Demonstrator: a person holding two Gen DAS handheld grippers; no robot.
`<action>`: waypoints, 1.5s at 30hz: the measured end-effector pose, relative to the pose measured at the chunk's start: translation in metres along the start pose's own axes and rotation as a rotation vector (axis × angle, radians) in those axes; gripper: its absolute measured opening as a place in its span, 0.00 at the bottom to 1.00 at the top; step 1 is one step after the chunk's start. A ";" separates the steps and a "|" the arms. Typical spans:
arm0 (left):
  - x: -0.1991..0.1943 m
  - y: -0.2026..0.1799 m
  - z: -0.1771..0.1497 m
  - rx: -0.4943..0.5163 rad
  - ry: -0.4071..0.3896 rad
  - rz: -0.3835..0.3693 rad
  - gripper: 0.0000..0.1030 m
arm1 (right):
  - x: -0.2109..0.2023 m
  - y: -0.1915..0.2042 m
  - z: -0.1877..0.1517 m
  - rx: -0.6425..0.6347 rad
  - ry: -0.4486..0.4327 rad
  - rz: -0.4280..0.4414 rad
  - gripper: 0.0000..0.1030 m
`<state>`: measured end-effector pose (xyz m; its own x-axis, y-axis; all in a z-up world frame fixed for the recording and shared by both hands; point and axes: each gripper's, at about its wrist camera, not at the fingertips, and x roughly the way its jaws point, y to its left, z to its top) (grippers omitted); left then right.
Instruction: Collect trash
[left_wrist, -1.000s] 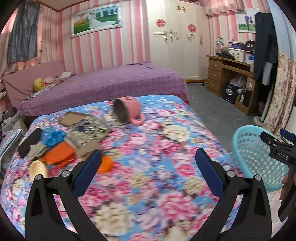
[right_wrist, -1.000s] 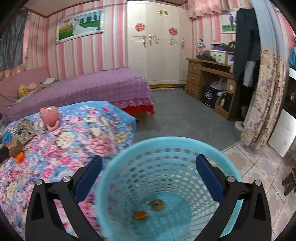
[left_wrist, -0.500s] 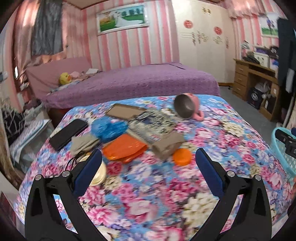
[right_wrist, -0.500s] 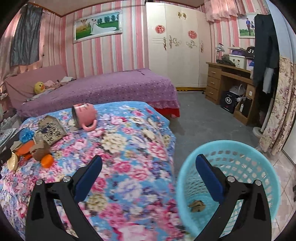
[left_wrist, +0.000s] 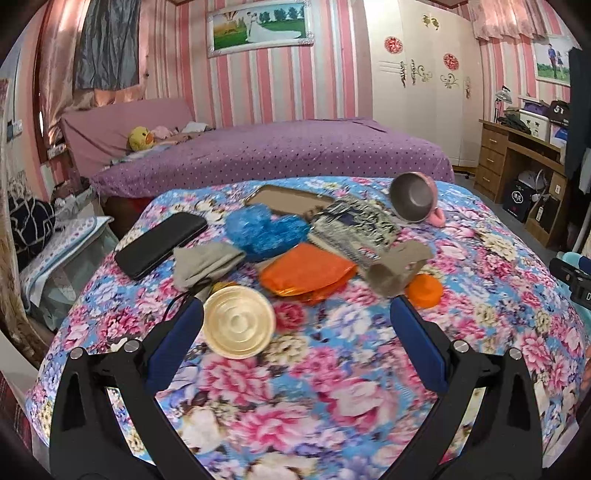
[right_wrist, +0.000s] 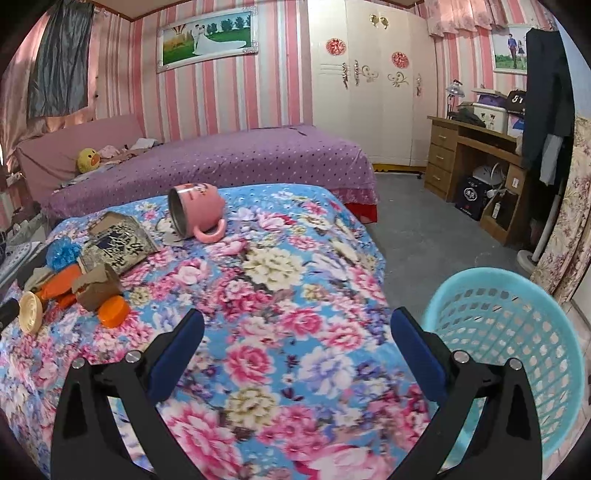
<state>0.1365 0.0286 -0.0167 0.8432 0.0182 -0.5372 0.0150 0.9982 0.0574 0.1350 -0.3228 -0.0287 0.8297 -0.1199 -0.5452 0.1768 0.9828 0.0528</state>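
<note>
Litter lies on the floral bedspread (left_wrist: 332, 369): a cream round lid (left_wrist: 239, 322), an orange wrapper (left_wrist: 308, 272), an orange cap (left_wrist: 424, 291), torn brown cardboard (left_wrist: 397, 266), a blue crinkled bag (left_wrist: 264, 232) and a printed packet (left_wrist: 356, 229). My left gripper (left_wrist: 295, 345) hangs open just short of the cream lid, with nothing between its fingers. Over the bed's right part, my right gripper (right_wrist: 295, 347) is open and empty too. The turquoise basket (right_wrist: 513, 343) stands on the floor to its right; the orange cap (right_wrist: 114, 312) and cream lid (right_wrist: 30, 312) show far left.
A pink mug (left_wrist: 417, 199) lies on its side at the back of the bedspread, with a black phone (left_wrist: 160, 243) and grey cloth (left_wrist: 205, 264) at the left. A purple bed (left_wrist: 277, 155) lies behind, a wooden desk (right_wrist: 476, 162) to the right.
My left gripper has swung left and closer to the litter pile, so the cream lid now sits near its left finger. My right gripper has drawn away from the basket and over the bed.
</note>
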 end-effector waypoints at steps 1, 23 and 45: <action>0.001 0.006 -0.001 -0.009 0.000 0.005 0.95 | 0.001 0.003 0.000 0.013 0.002 0.021 0.96; 0.049 0.068 -0.008 -0.117 0.210 -0.035 0.95 | 0.030 0.080 -0.002 -0.047 0.075 0.090 0.96; 0.076 0.054 -0.012 -0.093 0.280 -0.048 0.64 | 0.042 0.089 -0.008 -0.039 0.139 0.149 0.96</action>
<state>0.1952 0.0843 -0.0648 0.6614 -0.0271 -0.7495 -0.0088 0.9990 -0.0438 0.1808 -0.2390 -0.0538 0.7635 0.0455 -0.6442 0.0343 0.9932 0.1108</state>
